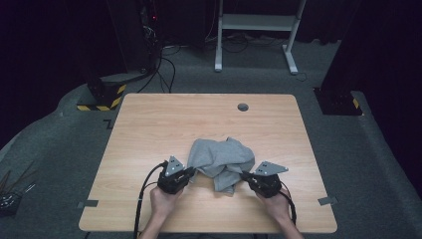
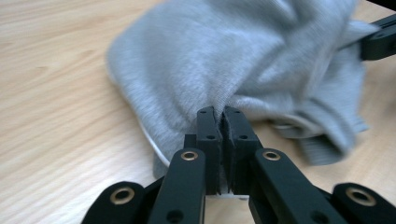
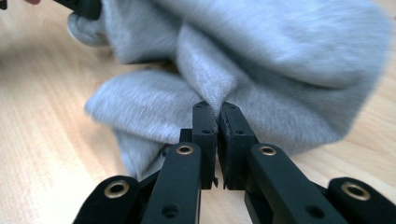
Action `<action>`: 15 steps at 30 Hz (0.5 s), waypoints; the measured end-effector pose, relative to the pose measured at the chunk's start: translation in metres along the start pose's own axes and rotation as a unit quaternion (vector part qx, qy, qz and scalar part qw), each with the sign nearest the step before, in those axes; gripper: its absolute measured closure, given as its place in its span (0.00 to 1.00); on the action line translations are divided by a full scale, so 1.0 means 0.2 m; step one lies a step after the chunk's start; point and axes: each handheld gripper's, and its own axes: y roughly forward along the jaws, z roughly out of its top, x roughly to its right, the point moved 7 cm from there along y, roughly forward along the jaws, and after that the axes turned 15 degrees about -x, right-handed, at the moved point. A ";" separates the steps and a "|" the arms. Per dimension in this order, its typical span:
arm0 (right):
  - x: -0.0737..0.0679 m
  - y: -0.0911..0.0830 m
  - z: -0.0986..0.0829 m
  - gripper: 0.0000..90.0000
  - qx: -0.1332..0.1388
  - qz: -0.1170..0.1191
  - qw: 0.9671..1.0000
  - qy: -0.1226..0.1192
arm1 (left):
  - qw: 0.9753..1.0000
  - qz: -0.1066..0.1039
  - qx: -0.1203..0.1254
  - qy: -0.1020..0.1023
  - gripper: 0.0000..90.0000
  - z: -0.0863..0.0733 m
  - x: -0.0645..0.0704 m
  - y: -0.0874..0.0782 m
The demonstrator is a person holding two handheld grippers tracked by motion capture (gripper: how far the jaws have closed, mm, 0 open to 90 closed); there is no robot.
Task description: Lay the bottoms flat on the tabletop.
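A crumpled grey garment (image 1: 221, 158) lies bunched near the middle of the wooden table (image 1: 149, 124). My left gripper (image 1: 190, 173) is at its left edge, jaws shut on a fold of the grey cloth (image 2: 224, 65). My right gripper (image 1: 245, 176) holds the garment's right edge, its jaws also shut on a pinch of the fabric (image 3: 261, 70). In the left gripper view the tips (image 2: 218, 112) bite into the cloth, and the other gripper's jaw (image 2: 378, 39) shows at the far right. In the right gripper view the tips (image 3: 217, 108) pinch a raised ridge.
A round grommet hole (image 1: 243, 107) sits near the table's far edge. Bits of tape (image 1: 88, 203) (image 1: 327, 200) mark the near corners. Beyond the table stand a white desk frame (image 1: 256, 30), cables and a black stand with yellow-striped base (image 1: 102, 94).
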 end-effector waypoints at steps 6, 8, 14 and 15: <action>0.09 -0.04 0.00 0.95 0.017 -0.014 0.999 0.030 | 0.999 0.032 -0.013 -0.025 0.95 -0.01 -0.13 0.01; 0.12 -0.03 0.00 0.95 0.016 -0.018 0.999 0.037 | 0.999 0.039 -0.020 -0.031 0.95 -0.02 -0.15 0.02; 0.11 0.01 0.00 0.85 0.006 -0.012 0.999 0.046 | 0.999 0.039 -0.028 -0.017 0.77 -0.03 -0.09 0.03; 0.10 0.00 0.00 0.83 0.009 -0.011 0.999 0.044 | 0.999 0.037 -0.026 -0.010 0.73 -0.03 -0.06 0.02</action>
